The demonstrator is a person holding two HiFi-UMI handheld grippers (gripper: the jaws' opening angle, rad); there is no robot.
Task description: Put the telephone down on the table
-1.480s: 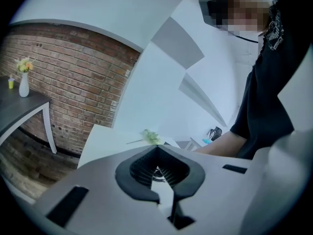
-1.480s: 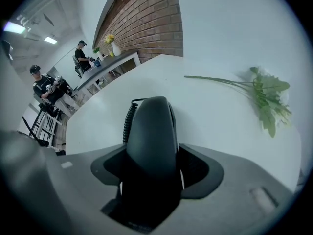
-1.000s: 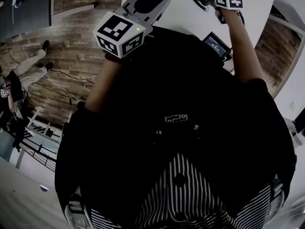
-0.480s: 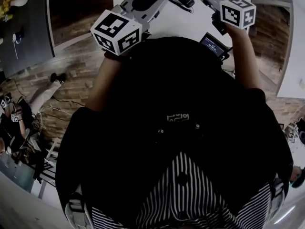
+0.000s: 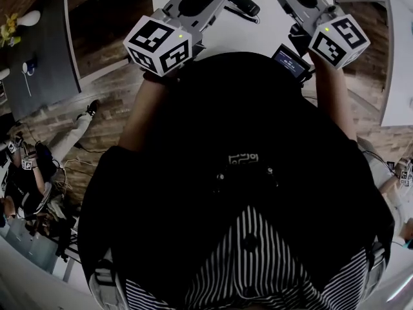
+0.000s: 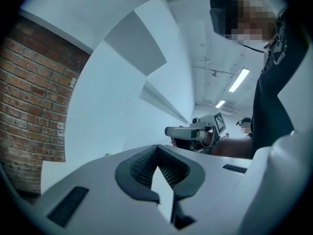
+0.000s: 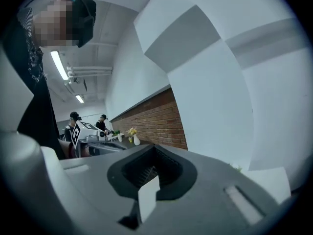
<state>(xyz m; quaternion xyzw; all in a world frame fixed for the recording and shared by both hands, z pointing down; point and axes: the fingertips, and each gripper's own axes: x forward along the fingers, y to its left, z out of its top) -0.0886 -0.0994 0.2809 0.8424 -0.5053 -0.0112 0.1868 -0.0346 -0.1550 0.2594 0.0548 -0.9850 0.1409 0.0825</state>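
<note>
The telephone (image 5: 240, 0), a black handset, lies on the white table (image 5: 258, 34). In the head view its long axis slants from upper left to lower right, between the two grippers and nearer the left gripper (image 6: 157, 151). That one's jaws are together and empty; the right gripper (image 7: 155, 152) has just been closing its jaws, now together on nothing, and both point roughly level, seemingly above the handset.

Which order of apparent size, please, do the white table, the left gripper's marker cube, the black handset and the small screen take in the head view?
1. white table
2. left gripper's marker cube, which looks larger because it is near the camera
3. black handset and small screen: too alike to rank
</note>
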